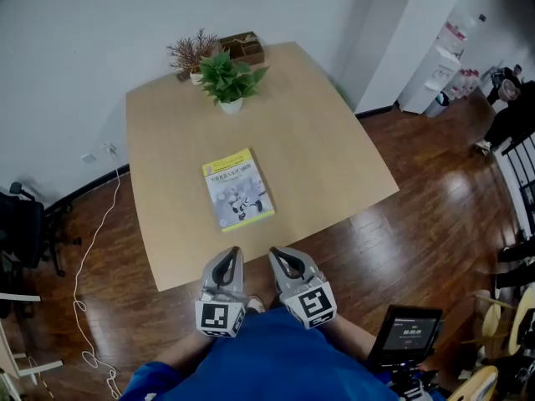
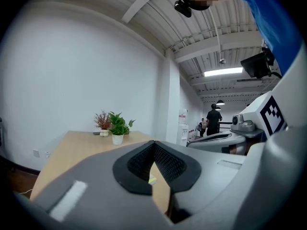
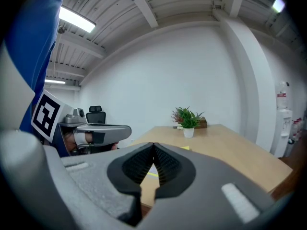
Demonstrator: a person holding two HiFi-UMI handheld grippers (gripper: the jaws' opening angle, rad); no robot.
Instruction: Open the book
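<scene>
A closed book (image 1: 238, 189) with a yellow and pale cover lies flat near the front edge of the wooden table (image 1: 318, 140). Both grippers hang side by side in front of the table, short of the book. My left gripper (image 1: 226, 260) is shut with nothing in it, its tips meeting (image 2: 154, 143). My right gripper (image 1: 283, 256) is also shut and empty, tips together (image 3: 153, 145). A sliver of the book (image 3: 153, 169) shows past the right jaws, and a yellow corner of the book (image 2: 152, 179) shows past the left jaws.
A green potted plant (image 1: 227, 79), a dried red plant (image 1: 191, 55) and a wooden box (image 1: 243, 47) stand at the table's far edge. A black office chair (image 1: 25, 224) is on the left, a white cable (image 1: 92, 249) trails over the floor, and a person (image 1: 512, 111) stands far right.
</scene>
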